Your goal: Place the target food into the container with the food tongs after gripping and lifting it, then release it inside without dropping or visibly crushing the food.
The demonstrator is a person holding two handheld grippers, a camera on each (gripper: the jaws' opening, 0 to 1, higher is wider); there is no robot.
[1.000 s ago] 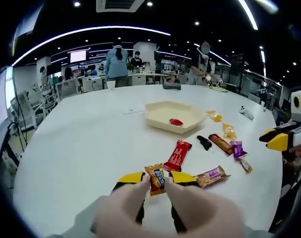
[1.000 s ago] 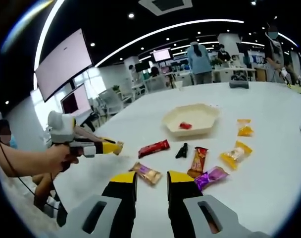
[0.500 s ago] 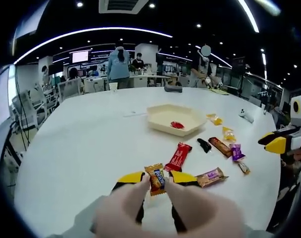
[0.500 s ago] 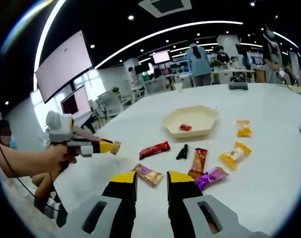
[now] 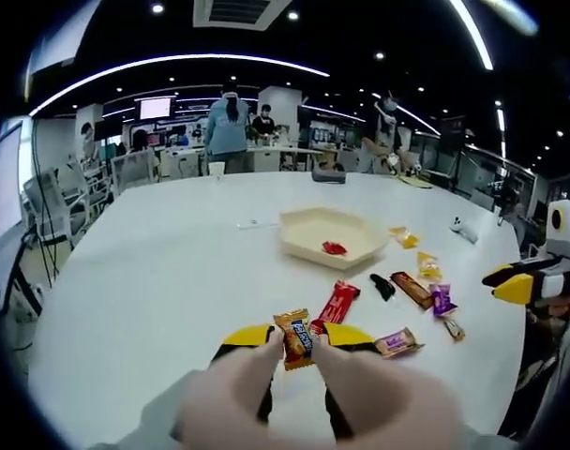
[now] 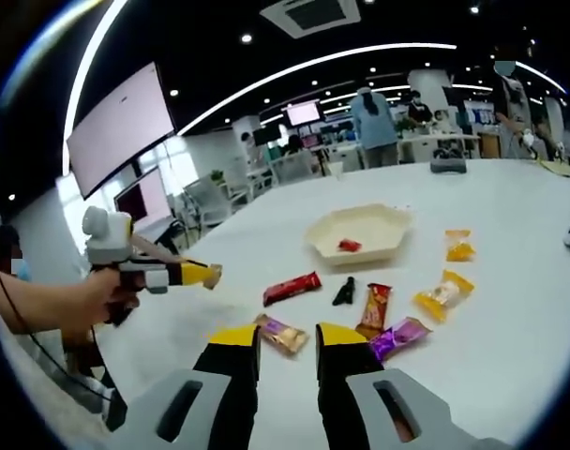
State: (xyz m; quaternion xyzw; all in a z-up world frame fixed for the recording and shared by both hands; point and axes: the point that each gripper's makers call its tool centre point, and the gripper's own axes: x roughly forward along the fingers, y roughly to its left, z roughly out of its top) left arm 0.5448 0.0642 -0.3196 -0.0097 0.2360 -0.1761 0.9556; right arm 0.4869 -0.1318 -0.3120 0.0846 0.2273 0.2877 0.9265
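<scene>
My left gripper (image 5: 296, 337) is shut on an orange snack packet (image 5: 295, 336), held upright above the white table (image 5: 154, 272). Beyond it lies the beige hexagonal container (image 5: 308, 228) with a small red sweet (image 5: 334, 248) inside. In the right gripper view the left gripper (image 6: 202, 275) hangs at the left in a person's hand, well short of the container (image 6: 369, 223), with the packet (image 6: 211, 275) at its tip. My right gripper (image 6: 287, 339) stands open over the table's near edge with nothing between its fingers. It also appears at the right edge as the right gripper (image 5: 510, 283).
Loose snacks lie between me and the container: a red bar (image 5: 338, 302), a black piece (image 5: 382, 286), a brown bar (image 5: 412, 289), a purple sweet (image 5: 442, 300), yellow packets (image 6: 444, 291) and a gold wrapper (image 6: 281, 333). People stand at desks far behind.
My left gripper has lifted the orange packet higher above the table; the table and snacks look lower and farther. The right gripper has stayed open and nearly still.
</scene>
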